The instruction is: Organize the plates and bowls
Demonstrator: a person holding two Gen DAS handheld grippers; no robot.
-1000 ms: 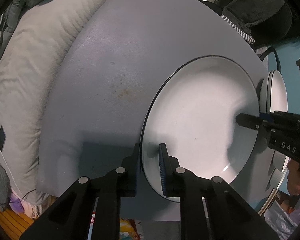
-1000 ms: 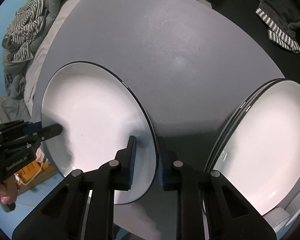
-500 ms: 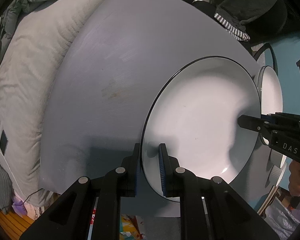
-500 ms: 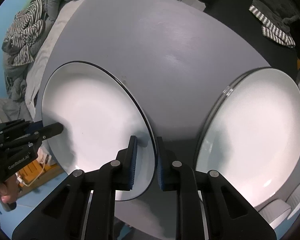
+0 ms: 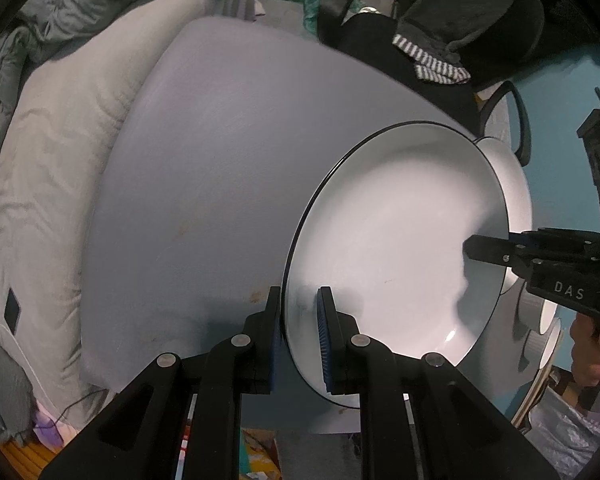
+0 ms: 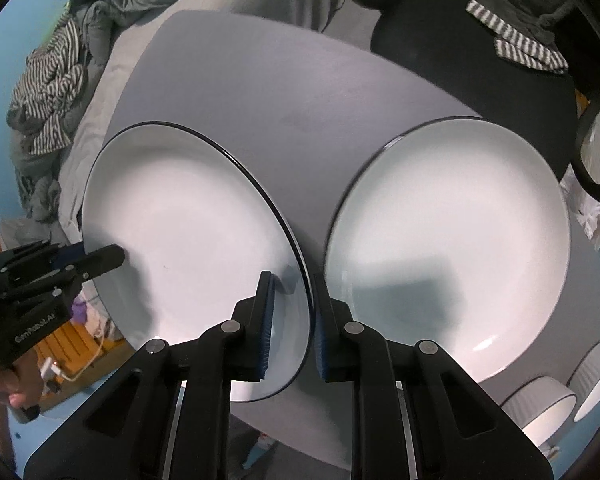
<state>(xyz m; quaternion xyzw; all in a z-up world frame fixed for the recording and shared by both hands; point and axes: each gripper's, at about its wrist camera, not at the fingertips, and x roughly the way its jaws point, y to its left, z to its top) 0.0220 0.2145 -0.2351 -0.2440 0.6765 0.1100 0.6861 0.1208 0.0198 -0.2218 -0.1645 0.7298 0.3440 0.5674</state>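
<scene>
Two grippers clamp one white plate [image 6: 188, 216] by opposite edges: the right gripper [image 6: 291, 320] pinches its near rim, the left gripper [image 5: 298, 336] the far one, pads pressed on both faces. Since a second ago the plate has come up off the grey table [image 5: 204, 168], which now looks smaller and farther below. Both tools point steeply downward, a bare hand [image 5: 590, 350] gripping the right one's handle. Just beyond, a second white plate [image 6: 452, 240] lies on the table, now fully in view. Past it, near the table's edge, sit white bowls [image 6: 540, 408].
</scene>
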